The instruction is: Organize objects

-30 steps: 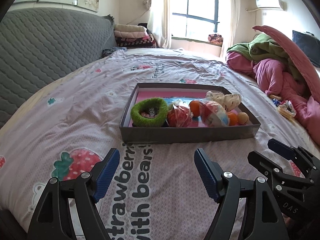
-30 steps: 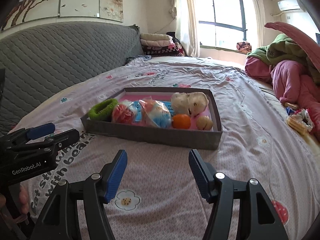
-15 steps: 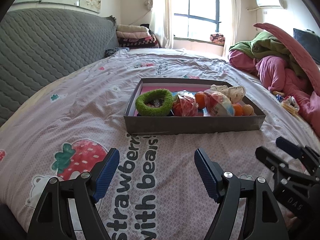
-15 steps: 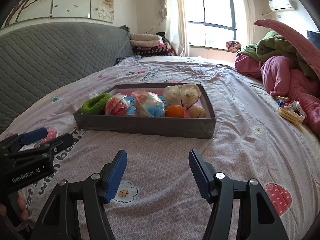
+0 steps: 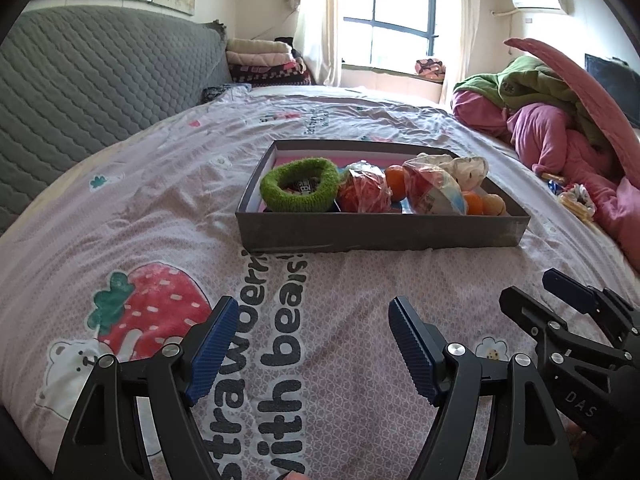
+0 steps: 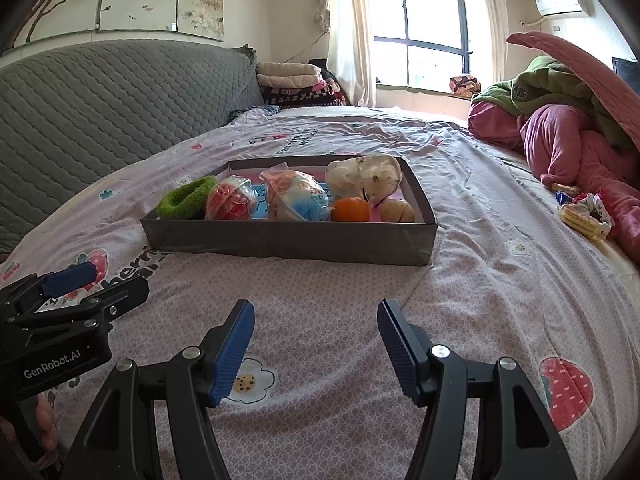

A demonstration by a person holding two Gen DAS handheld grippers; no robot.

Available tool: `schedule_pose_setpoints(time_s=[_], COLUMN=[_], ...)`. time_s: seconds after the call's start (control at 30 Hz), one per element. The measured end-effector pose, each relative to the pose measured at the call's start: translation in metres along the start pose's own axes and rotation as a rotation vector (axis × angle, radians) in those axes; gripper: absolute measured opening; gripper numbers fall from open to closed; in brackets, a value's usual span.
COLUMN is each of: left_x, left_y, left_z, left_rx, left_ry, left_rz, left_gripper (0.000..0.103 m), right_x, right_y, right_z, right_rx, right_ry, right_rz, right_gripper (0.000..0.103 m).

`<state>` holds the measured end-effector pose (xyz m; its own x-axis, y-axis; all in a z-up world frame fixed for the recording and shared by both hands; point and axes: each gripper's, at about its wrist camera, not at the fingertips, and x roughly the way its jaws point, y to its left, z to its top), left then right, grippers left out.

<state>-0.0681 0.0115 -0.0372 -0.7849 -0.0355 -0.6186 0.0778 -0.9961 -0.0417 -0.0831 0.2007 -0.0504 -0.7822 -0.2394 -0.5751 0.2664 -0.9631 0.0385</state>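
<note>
The grey tray (image 5: 380,236) with small objects lies on the bed, ahead of both tools and well apart from them.

The left tool (image 5: 310,344) and the right tool (image 6: 316,340) both have their jaws wide apart and hold nothing; they hang low over the pink bedsheet (image 6: 480,288), side by side, and only bare sheet lies between them and the tray. Inside the tray I count one green fuzzy ring (image 5: 299,190) at the left end, one red wrapped ball (image 6: 230,202), one blue and white wrapped packet (image 6: 298,196), one white plush toy (image 6: 364,176), two orange fruits (image 5: 396,182) and one pale round piece (image 6: 397,211). A pile of pink and green bedding (image 6: 560,128) stands at the right, away from the tray.
</note>
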Motion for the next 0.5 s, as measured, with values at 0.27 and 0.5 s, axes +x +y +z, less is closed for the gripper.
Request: schedule_pose_setpoints(time_s=[0.27,0.5], left_x=[0.0052,0.0064], left_y=[-0.0006,-0.0006], left_z=[-0.0011,-0.0023], left_rx=[0.004,0.004], left_ry=[0.008,0.010], left_rz=[0.017,0.009], left_gripper=[0.078,0.078], right_x=[0.0065,0.0078], right_y=[0.0005,0.0022], right_z=[-0.0004,-0.0016], right_rx=[0.003,-0.002], right_ry=[0.011,0.014], right_rz=[0.001,0.004], right_gripper=[0.063,0.063])
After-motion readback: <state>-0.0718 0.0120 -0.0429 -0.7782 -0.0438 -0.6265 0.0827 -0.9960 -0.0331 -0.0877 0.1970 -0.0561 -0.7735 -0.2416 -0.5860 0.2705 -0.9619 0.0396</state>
